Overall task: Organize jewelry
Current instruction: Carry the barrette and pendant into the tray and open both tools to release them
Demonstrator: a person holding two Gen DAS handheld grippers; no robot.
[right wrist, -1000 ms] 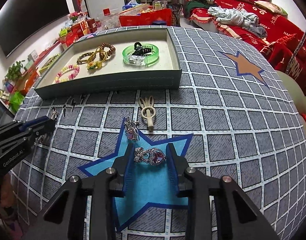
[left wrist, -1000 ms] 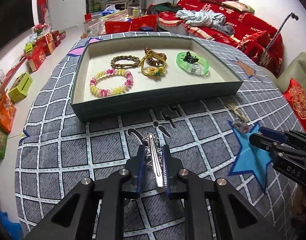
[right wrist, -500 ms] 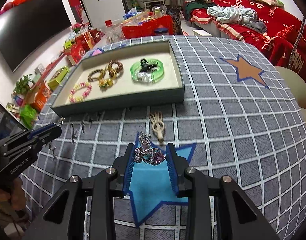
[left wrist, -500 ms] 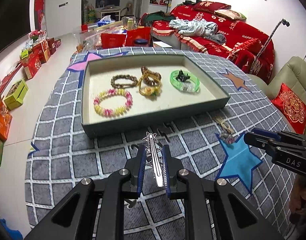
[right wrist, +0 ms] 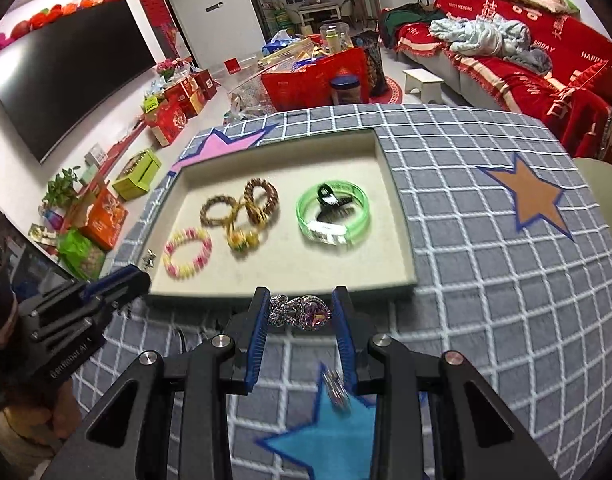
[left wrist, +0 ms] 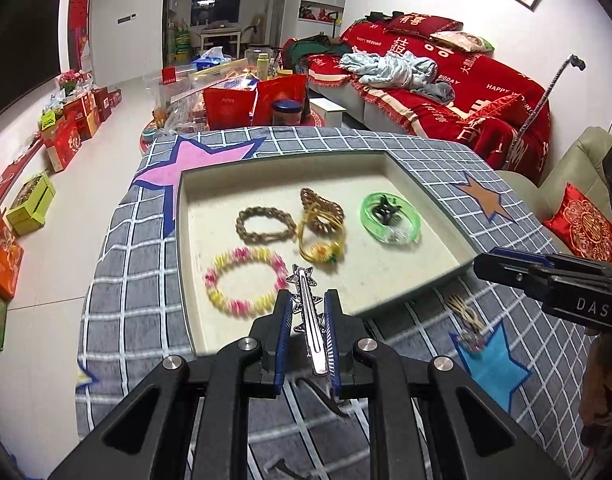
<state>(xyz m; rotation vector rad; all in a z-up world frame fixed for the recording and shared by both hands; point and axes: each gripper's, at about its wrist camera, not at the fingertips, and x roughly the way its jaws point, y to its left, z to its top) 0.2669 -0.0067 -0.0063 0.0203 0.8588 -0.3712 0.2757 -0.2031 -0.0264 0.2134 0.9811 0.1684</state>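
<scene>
My left gripper (left wrist: pixel 307 305) is shut on a silver star hair clip (left wrist: pixel 308 316), raised above the near edge of the grey tray (left wrist: pixel 434 196). My right gripper (right wrist: pixel 301 312) is shut on a purple jewelled brooch (right wrist: pixel 302 314), just short of the tray's (right wrist: pixel 402 216) near wall. In the tray lie a pink and yellow bead bracelet (left wrist: pixel 244 280), a brown braided bracelet (left wrist: pixel 265 225), a yellow hair tie (left wrist: pixel 321 246) and a green bangle (left wrist: pixel 390 218) with a black claw clip. The left gripper (right wrist: pixel 118 280) shows at the left of the right wrist view, the right one (left wrist: pixel 506 268) at the right of the left wrist view.
The round table wears a grey checked cloth (right wrist: pixel 486 280) with coloured stars. On the blue star (left wrist: pixel 490 364) lie a small sparkly clip (left wrist: pixel 470 338) and a beige hair clip (left wrist: pixel 462 308). Black hairpins (left wrist: pixel 326 396) lie below my left gripper. A red sofa (left wrist: pixel 446 92) stands behind.
Both grippers rose off the cloth with their pieces and moved toward the tray. The left one now hangs over the tray's near edge; the right one has left the blue star.
</scene>
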